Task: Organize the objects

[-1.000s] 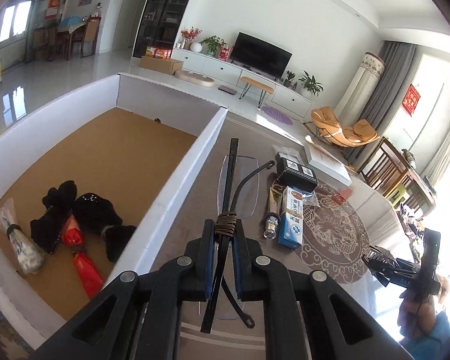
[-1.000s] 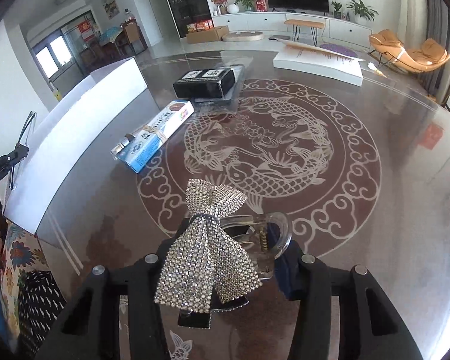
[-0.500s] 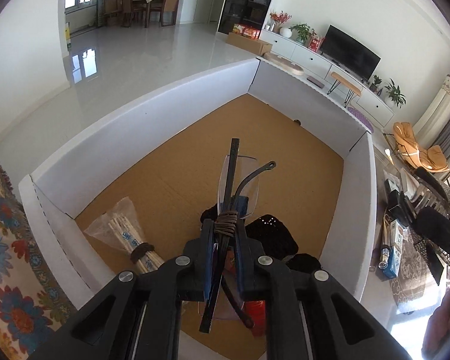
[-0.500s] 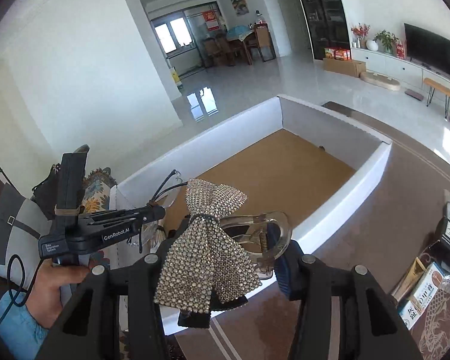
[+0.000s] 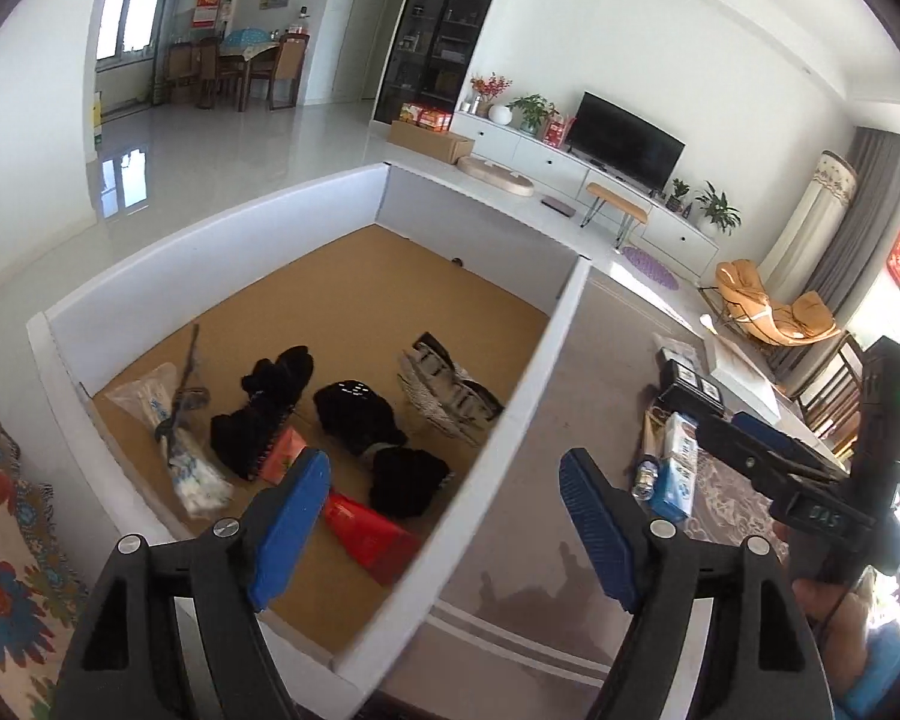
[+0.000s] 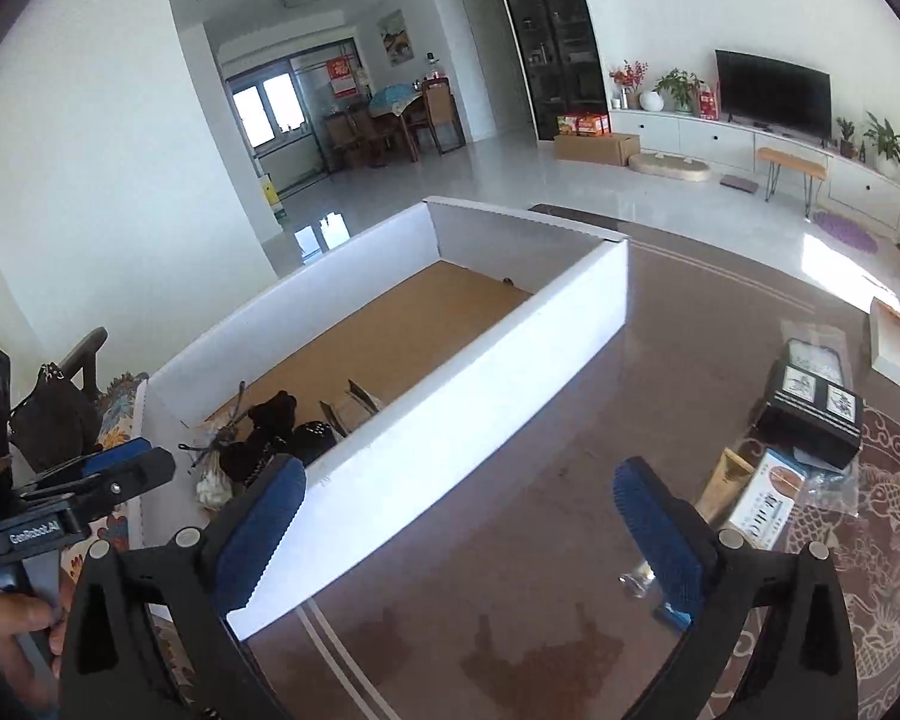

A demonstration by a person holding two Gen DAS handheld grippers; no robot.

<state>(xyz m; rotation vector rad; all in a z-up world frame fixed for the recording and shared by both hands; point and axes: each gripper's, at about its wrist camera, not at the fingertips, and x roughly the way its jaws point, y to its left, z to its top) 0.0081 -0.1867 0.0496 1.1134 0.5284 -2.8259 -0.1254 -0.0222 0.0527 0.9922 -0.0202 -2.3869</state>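
A: In the left wrist view the left gripper [image 5: 444, 516] fills the bottom of the frame, its jaws spread wide with nothing between the blue pads [image 5: 288, 516]. Half a second ago they pinched a pair of glasses; the jaws have just been opening.

B: And the glasses [image 5: 180, 396] now?

A: Inside the white box [image 5: 528, 372], left of centre, lying over a clear packet [image 5: 168, 426]. The rhinestone bow clip [image 5: 447, 399] sits near the box's right wall, with black items [image 5: 360, 414] and a red packet [image 5: 369, 534] between. At right the other gripper's display shows digits too blurred to read.

B: The right wrist view?

A: The right gripper [image 6: 456, 528] spans the bottom edge, jaws standing apart and empty; they have just been opening, and the bow clip [image 6: 351, 405] they held a moment ago lies in the box behind its near wall [image 6: 450, 414]. At lower left a hand [image 6: 12, 630] grips the left tool, labelled "GenRobot.AI". On the table [image 6: 510, 540] at right stay a black box [image 6: 813, 414] and a blue-and-white carton [image 6: 762, 504], print unreadable.
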